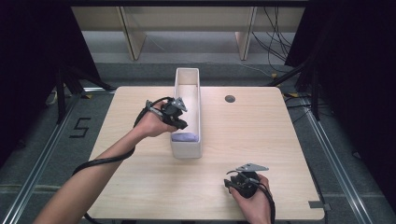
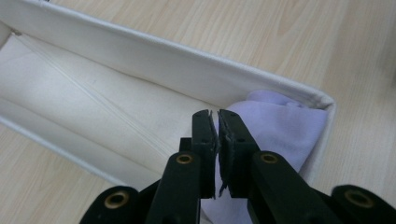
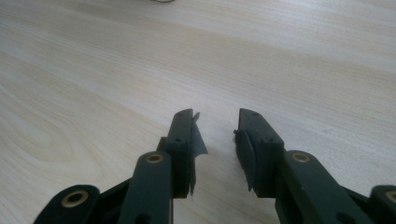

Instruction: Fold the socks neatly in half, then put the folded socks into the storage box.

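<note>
A lilac cloth [image 2: 285,126] is lying crumpled in the near end of a long white box [image 1: 179,88], which is standing in the middle of the counter [image 1: 261,135] with its length running from near to far. The cloth is looking soft, thin and very light, so it will probably be folding and sagging when lifted, and it is not fragile. A raised fold or a bunched ridge on top seems the best place to pinch, because a flat layer against the box floor would be slipping out.

The left gripper [image 2: 215,114] is hanging over the near end of the box, at its left wall, and its fingers [image 2: 203,135] are almost pressed together, with only a thin slit between them and nothing in it. The cloth is lying just beyond and below these fingers, mostly to their right in the left gripper view; I cannot tell if the tips are touching it.

The right gripper [image 3: 215,116] is resting well apart, at the near right part of the counter, its fingers standing half spread over bare wood and holding nothing.
</note>
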